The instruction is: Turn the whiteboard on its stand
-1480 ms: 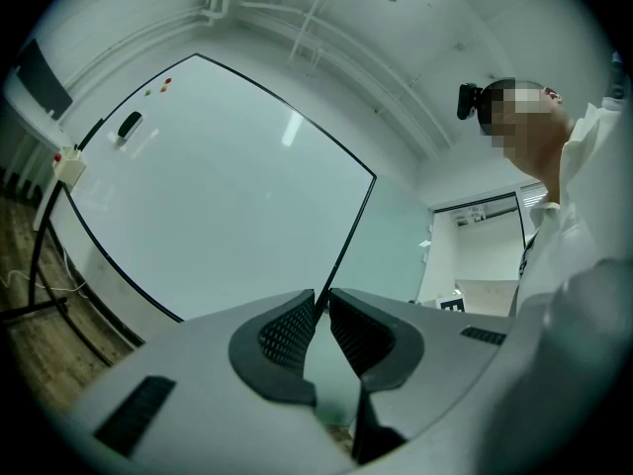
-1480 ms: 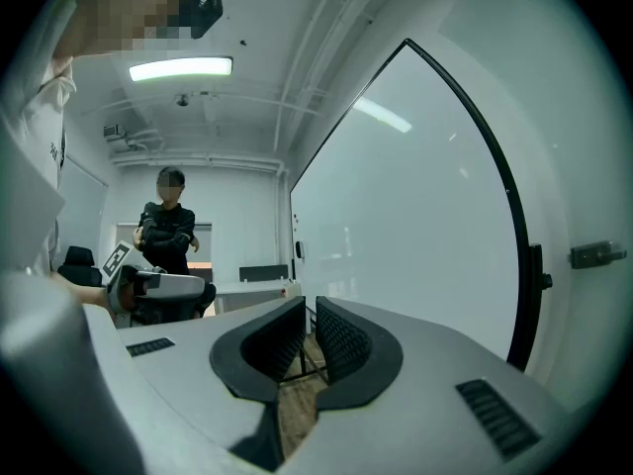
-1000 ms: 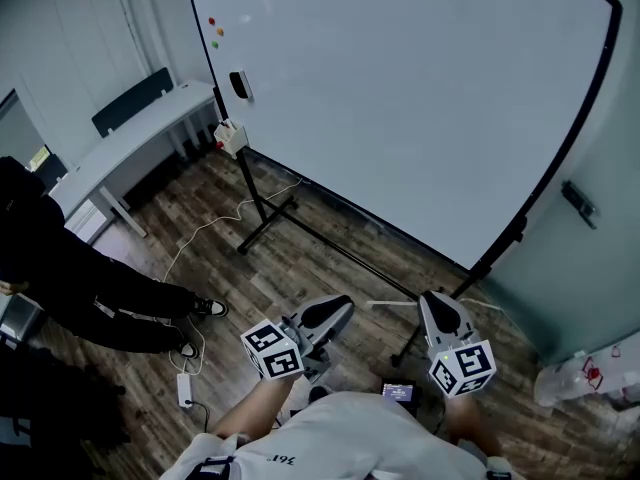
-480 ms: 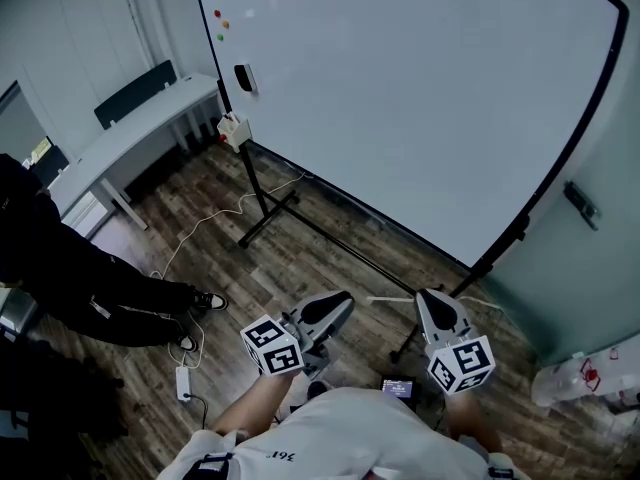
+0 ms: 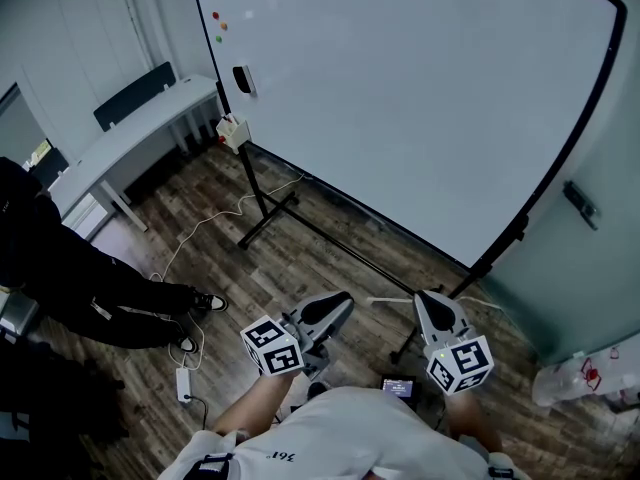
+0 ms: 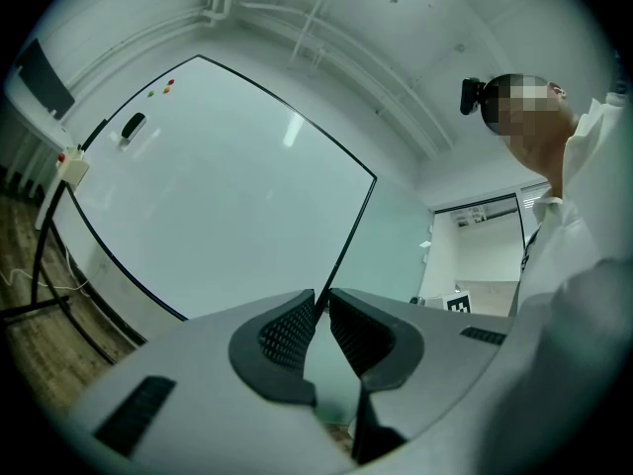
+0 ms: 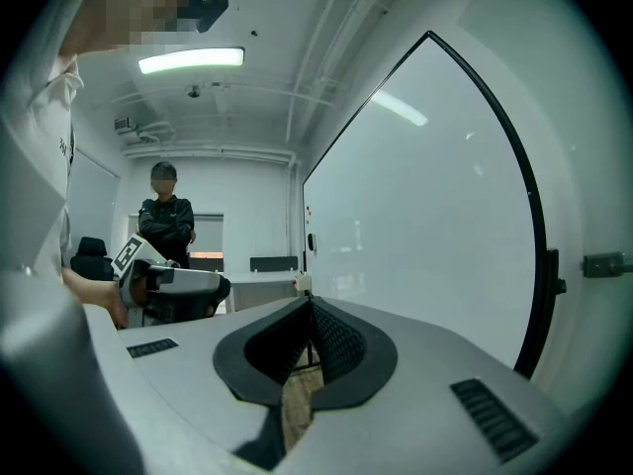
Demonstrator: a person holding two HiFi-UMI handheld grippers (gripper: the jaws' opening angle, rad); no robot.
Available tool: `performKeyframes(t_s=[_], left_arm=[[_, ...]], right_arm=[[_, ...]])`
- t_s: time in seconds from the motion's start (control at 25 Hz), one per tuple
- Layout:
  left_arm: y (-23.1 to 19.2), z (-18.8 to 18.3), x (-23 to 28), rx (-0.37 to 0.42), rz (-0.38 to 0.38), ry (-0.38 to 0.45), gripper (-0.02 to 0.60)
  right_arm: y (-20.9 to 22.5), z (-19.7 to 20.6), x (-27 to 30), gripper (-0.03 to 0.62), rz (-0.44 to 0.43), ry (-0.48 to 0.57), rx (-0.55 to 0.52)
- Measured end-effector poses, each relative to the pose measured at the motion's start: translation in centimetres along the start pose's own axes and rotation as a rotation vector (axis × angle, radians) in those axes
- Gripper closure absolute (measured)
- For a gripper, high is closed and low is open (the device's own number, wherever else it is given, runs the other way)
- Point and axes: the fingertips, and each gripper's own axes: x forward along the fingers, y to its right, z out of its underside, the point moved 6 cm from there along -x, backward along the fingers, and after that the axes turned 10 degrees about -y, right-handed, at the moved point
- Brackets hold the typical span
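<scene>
The whiteboard [image 5: 400,98] is large and white with a black frame. It stands tilted on a black stand [image 5: 265,213] on the wood floor, ahead of both grippers. It also fills the left gripper view [image 6: 198,186] and the right of the right gripper view [image 7: 415,216]. My left gripper [image 5: 325,311] is held low in front of the body, well short of the board. Its jaws [image 6: 322,293] stand a narrow slit apart with nothing between them. My right gripper [image 5: 432,303] hovers near the stand's right leg [image 5: 490,263]. It is shut and empty, tips touching [image 7: 312,302].
A person in black [image 5: 60,268] sits at the left by a grey desk [image 5: 120,138]. A cable and power strip [image 5: 185,388] lie on the floor. An eraser [image 5: 241,80] and a white box [image 5: 232,131] hang at the board's left edge. A white bag [image 5: 590,373] lies at the right.
The head view has shifted slightly, so the board sits a little higher in the picture. Both grippers stay almost where they were, in front of the body.
</scene>
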Motion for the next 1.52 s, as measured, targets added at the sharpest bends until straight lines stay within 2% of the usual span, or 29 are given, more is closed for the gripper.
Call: performKeyframes(t_s=[1.32,1.52], left_arm=[[0.6,0.7,1.2,0.004,0.007,-0.025,0.528],[0.2,-0.1,1.7,0.029,0.009,-0.01,0.528]], right_arm=[[0.8,0.3,-1.4,0.569,0.04,-0.016,-0.055],[1.5,-0.5,-0.8,0.569,0.041,0.005,-0.085]])
